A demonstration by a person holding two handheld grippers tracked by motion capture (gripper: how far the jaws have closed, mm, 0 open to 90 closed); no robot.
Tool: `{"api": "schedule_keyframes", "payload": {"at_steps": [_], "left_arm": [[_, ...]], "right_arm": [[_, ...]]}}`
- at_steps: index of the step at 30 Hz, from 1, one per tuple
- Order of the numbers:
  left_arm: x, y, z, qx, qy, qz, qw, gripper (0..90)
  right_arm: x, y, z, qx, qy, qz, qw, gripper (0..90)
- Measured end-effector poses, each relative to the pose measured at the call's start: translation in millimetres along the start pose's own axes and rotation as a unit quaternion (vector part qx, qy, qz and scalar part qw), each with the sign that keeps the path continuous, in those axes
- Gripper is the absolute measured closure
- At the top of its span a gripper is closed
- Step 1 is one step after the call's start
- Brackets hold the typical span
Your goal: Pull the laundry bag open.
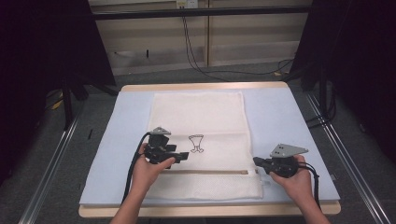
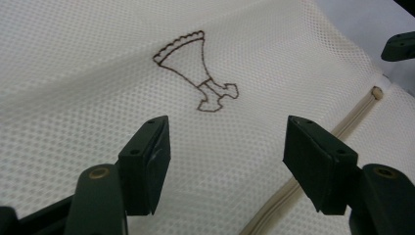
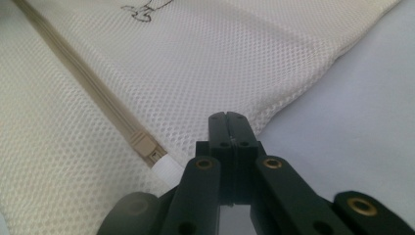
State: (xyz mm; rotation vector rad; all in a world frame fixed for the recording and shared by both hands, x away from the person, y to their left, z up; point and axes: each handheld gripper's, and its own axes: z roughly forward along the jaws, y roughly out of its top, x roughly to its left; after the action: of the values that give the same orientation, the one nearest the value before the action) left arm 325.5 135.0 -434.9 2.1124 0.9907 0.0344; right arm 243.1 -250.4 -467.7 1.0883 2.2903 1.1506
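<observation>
Working from the mesh laundry bag outward: it lies flat on the pale blue mat, its zipper running across the near part, and I read the job in hand as working that zipper. The zipper slider sits at the bag's right end with its white pull tab trailing toward me. My right gripper rests just at that corner, jaws pressed flat together; the tab lies beside and partly under them, and I cannot tell whether any of it is pinched. I'd judge it is parked there so the pull is within reach. My left gripper hovers over the mesh near the embroidered motif, jaws standing apart with nothing but bare fabric between the pads. I take it that this hand is there to pin the cloth, so the bag stays taut and doesn't bunch when the slider is drawn along
</observation>
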Motion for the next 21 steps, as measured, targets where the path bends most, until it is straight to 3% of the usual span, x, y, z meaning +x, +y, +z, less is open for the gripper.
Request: {"api": "schedule_keyframes", "payload": {"at_steps": [4, 7, 11, 16, 18, 21], "left_arm": [[-9.8, 3.9, 7.2, -0.002, -0.002, 0.018, 0.9998, 29.8], [-19.5, 6.1, 14.6, -0.017, -0.019, 0.028, 0.9993, 29.6], [-35.8, 8.8, 28.0, 0.0, -0.025, 0.041, 0.9988, 28.7], [-57.5, 13.4, 48.4, 0.012, -0.066, 0.02, 0.9976, 33.1], [-63.3, 15.6, 55.3, 0.022, -0.087, 0.004, 0.9959, 36.4], [-72.1, 17.7, 63.0, 0.036, -0.102, -0.014, 0.994, 41.8]], "right_arm": [[6.1, -1.6, -0.1, 0.007, 0.004, -0.015, 0.9999, 90.0], [8.4, -2.9, -0.2, 0.004, 0.004, -0.017, 0.9998, 90.0], [10.4, -3.5, 0.0, -0.007, 0.004, -0.016, 0.9998, 90.0], [11.6, -5.8, 2.8, 0.007, 0.02, -0.014, 0.9997, 90.0], [12.0, -7.0, 4.3, 0.012, 0.022, -0.009, 0.9997, 90.0], [12.3, -7.5, 5.3, 0.016, 0.023, -0.011, 0.9996, 90.0]]}}
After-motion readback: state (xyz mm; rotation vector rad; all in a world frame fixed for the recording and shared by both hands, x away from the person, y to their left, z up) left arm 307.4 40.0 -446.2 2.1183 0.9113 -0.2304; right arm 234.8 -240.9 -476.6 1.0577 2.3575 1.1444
